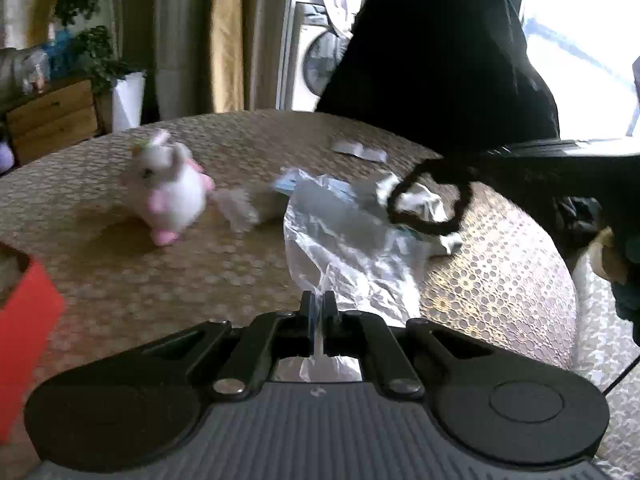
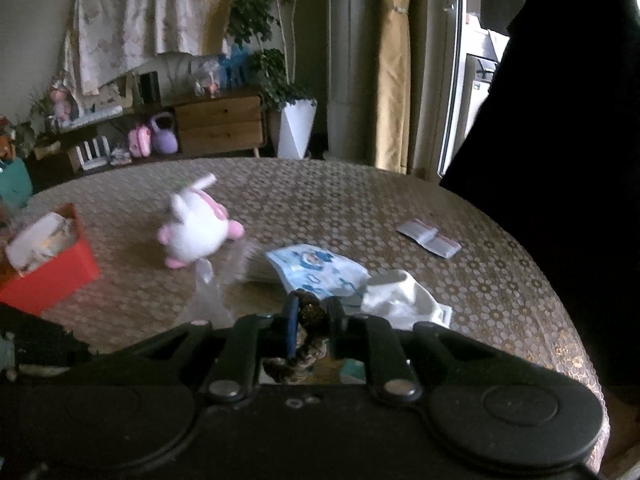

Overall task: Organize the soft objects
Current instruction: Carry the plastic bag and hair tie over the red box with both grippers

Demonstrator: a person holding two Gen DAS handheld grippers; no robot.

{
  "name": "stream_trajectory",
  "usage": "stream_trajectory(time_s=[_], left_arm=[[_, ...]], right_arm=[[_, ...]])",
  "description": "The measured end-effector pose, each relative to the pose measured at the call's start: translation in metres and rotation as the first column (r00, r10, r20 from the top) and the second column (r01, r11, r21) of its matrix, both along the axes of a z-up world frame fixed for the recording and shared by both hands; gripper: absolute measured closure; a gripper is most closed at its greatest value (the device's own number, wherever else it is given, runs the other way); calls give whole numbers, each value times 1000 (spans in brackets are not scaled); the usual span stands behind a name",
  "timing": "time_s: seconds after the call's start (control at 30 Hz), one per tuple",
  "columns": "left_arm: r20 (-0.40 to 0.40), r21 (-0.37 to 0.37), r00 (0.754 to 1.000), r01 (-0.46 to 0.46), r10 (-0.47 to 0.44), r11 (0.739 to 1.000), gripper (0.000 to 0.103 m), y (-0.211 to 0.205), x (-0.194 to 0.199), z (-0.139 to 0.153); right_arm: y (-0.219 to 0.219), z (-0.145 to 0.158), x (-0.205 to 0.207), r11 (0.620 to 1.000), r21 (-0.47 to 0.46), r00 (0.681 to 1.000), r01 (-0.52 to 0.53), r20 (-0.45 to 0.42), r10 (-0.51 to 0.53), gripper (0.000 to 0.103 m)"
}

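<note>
- Two grippers are clamped: the left gripper (image 1: 319,305) pinches an edge of the clear plastic bag (image 1: 344,236), which spreads away from the jaws over the table (image 1: 224,276).
- The right gripper (image 2: 313,312) grips a dark braided hair tie (image 2: 306,346) between its jaws.
- A white-and-pink plush toy (image 2: 198,230) sits far left on the patterned tablecloth; a red box (image 2: 52,276) stands at the left edge.
- A wooden dresser (image 2: 220,124) and potted plant (image 2: 276,76) stand beyond.
</note>
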State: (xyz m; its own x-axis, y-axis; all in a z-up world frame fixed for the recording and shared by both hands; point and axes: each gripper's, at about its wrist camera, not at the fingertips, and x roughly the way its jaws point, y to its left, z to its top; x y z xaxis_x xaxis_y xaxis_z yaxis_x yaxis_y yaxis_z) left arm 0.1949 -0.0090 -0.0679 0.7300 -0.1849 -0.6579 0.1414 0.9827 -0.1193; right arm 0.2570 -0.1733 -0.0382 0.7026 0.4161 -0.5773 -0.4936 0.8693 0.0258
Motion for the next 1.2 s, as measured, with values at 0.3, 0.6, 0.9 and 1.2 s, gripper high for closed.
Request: stream_trajectory(time_s=[0.3, 0.6, 0.9, 1.2], left_arm=[[27, 3, 993, -118, 118, 993, 100, 62, -33, 30], [60, 14, 977, -204, 202, 979, 100, 114, -67, 62], [103, 24, 952, -292, 288, 956, 100, 174, -93, 86], [115, 57, 910, -407, 399, 912, 100, 241, -107, 87]], right_arm=[[31, 28, -36, 997, 29, 997, -71, 33, 70, 89], [78, 52, -66, 982, 66, 984, -175, 46, 172, 89], [140, 73, -89, 957, 75, 958, -280, 87, 273, 89], [203, 78, -91, 935, 54, 933, -350, 111, 343, 89]])
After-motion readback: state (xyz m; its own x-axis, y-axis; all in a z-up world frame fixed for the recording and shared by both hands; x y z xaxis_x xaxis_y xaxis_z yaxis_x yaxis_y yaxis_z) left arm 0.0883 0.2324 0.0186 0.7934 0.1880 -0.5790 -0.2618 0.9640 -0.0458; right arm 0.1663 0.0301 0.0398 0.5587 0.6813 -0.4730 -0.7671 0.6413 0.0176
